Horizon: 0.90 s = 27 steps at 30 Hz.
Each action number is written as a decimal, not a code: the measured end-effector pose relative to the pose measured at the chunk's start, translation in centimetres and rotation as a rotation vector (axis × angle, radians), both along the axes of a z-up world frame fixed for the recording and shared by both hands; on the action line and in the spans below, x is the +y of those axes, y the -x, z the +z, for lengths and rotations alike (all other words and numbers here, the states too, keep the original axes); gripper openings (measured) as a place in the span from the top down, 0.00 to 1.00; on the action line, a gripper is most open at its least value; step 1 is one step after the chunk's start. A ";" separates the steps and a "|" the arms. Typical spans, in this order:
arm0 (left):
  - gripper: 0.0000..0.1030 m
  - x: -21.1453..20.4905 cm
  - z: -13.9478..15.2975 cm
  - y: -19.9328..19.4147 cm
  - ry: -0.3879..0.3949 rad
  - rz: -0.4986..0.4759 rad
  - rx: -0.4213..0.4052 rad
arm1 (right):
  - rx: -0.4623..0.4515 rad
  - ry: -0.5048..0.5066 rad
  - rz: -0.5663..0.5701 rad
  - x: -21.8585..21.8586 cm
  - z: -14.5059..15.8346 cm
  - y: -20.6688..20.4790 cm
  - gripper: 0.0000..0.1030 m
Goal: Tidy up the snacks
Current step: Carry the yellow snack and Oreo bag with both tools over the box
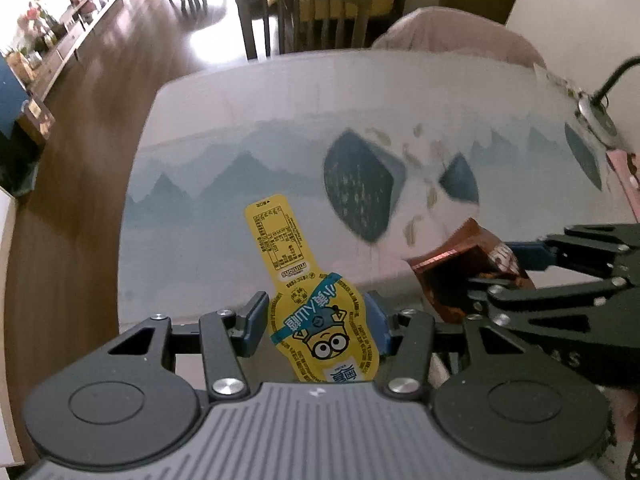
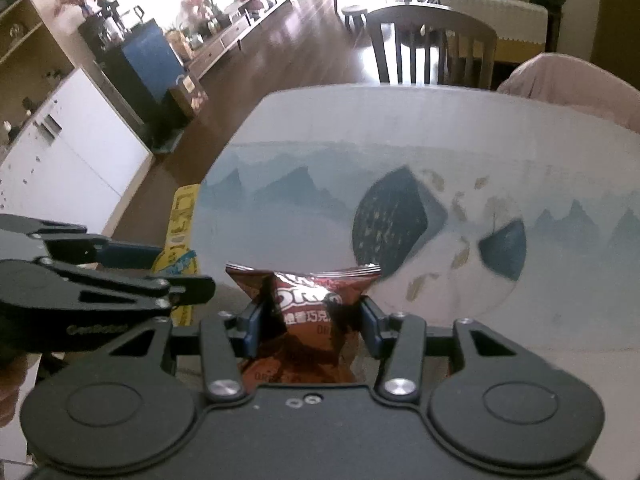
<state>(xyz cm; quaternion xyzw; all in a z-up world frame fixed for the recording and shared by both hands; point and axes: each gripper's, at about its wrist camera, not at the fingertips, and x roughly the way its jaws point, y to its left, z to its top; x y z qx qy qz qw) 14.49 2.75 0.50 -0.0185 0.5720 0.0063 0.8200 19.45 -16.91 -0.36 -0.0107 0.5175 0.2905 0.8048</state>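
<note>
My left gripper (image 1: 316, 316) is shut on a yellow Minions snack packet (image 1: 304, 284) and holds it above the near edge of the table (image 1: 240, 152). My right gripper (image 2: 312, 316) is shut on a brown Oreo packet (image 2: 308, 312), also held above the table's near edge. In the left wrist view the right gripper (image 1: 508, 268) and the Oreo packet (image 1: 448, 272) show at the right. In the right wrist view the left gripper (image 2: 160, 268) and the yellow packet (image 2: 180, 240) show at the left.
The table has a blue mountain-print cloth (image 2: 400, 200). A wooden chair (image 2: 424, 40) and a pink-covered chair (image 2: 568, 84) stand at its far side. A lamp base (image 1: 596, 116) and a pink object (image 1: 624, 176) sit at the right. White cabinets (image 2: 68, 152) stand to the left.
</note>
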 end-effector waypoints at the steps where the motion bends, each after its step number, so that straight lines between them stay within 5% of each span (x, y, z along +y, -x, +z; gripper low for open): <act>1: 0.50 0.0 -0.4 0.5 -0.001 -0.004 0.005 | 0.008 0.004 -0.001 0.1 -0.6 0.7 0.55; 12: 0.50 0.0 -5.5 3.1 -0.006 -0.018 0.087 | 0.036 0.090 -0.007 0.7 -5.3 3.8 0.55; 19: 0.50 -1.9 -6.9 3.4 -0.071 -0.073 0.070 | 0.047 0.146 -0.028 0.5 -7.9 3.6 0.55; 27: 0.50 -3.8 -9.6 2.3 -0.071 -0.133 0.162 | 0.066 0.187 -0.037 0.3 -9.4 3.4 0.55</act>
